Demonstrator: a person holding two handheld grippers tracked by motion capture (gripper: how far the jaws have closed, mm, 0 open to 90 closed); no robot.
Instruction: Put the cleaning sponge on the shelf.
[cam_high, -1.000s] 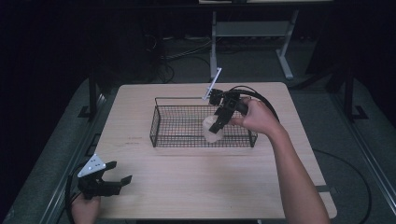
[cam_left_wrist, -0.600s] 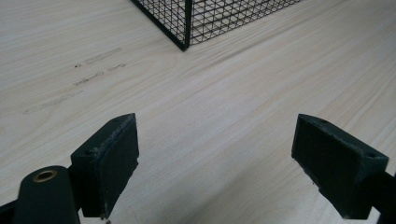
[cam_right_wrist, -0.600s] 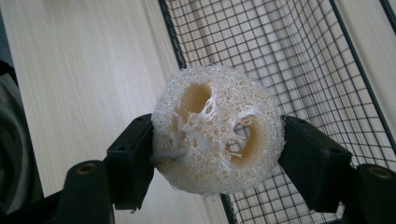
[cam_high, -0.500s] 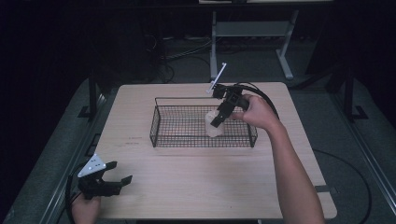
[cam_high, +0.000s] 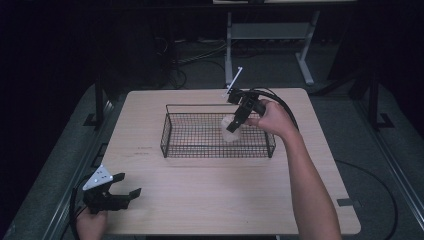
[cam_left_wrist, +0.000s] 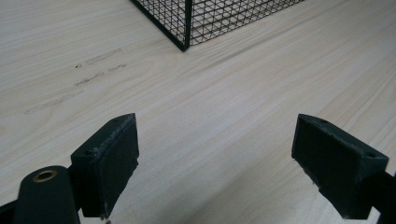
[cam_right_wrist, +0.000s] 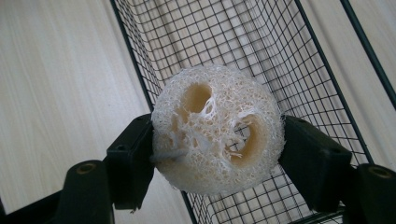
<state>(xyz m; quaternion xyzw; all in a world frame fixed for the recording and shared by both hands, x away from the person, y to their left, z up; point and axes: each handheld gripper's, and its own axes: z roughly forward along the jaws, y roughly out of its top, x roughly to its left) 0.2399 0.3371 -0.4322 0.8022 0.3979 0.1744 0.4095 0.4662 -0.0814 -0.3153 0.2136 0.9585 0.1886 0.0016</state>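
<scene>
I have the right gripper with its fingers clamped on either side of the loofah slice, holding it above the wire basket so it clears the rim, while my left gripper idles on the tabletop, fingers apart around nothing.

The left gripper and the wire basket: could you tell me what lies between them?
Bare wooden tabletop separates the left gripper from the wire basket, as the high view shows.
</scene>
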